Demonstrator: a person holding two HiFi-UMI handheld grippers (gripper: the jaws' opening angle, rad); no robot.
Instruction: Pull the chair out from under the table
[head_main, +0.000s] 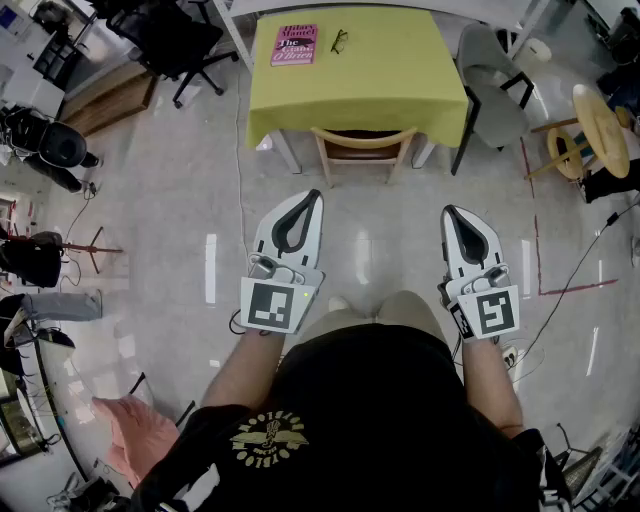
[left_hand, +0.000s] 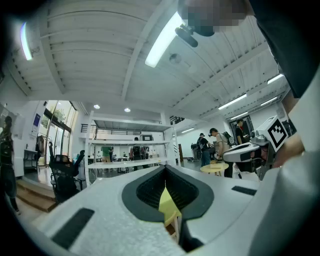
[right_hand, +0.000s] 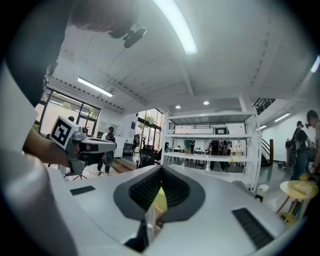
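A wooden chair (head_main: 363, 147) stands pushed under a table with a yellow cloth (head_main: 360, 75) at the top of the head view; only its backrest and rear legs show. My left gripper (head_main: 314, 195) and right gripper (head_main: 448, 211) are held level side by side, some way short of the chair, both shut and holding nothing. In the left gripper view (left_hand: 166, 169) and the right gripper view (right_hand: 161, 168) the jaws meet at their tips, and a sliver of the yellow cloth shows through the gap behind them.
A pink book (head_main: 294, 44) and a pair of glasses (head_main: 339, 40) lie on the table. A grey chair (head_main: 492, 85) stands to its right, a round wooden stool (head_main: 598, 130) further right, a black office chair (head_main: 170, 45) to the left. A cable (head_main: 575, 275) runs over the floor.
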